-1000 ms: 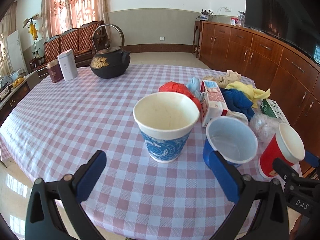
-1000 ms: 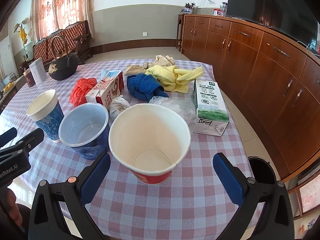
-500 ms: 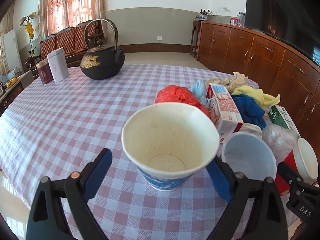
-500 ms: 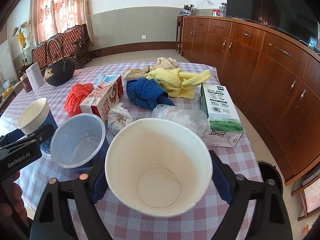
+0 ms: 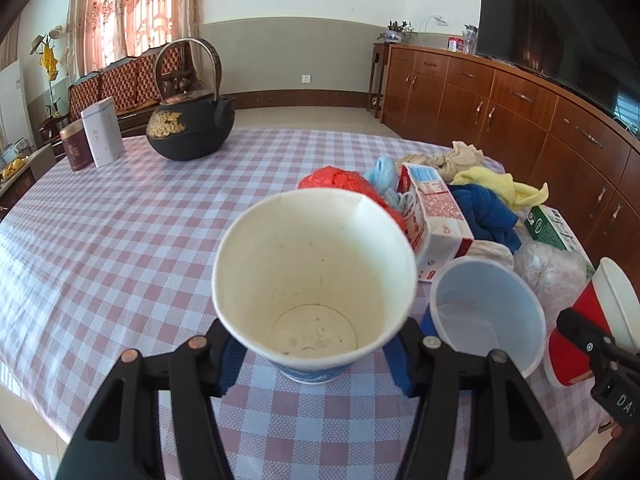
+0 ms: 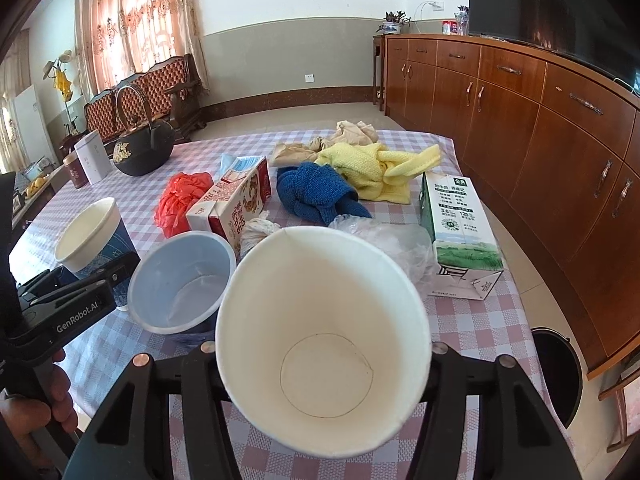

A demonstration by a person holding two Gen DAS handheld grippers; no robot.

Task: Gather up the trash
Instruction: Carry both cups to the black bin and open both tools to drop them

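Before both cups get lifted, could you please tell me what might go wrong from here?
1. The left claw grips the blue-patterned paper cup low; squeezing could crush it.
2. The right claw holds the red paper cup beside the blue plastic cup; lifting might knock it.
3. That plastic cup may hold liquid; tipping would spill.

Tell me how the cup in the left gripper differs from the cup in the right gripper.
The left gripper holds a blue-patterned cup; the right gripper holds a red cup. The blue-patterned cup shows specks and stains inside; the red cup looks clean inside. Both are empty, white-lined paper cups, clamped by jaws that have just closed.
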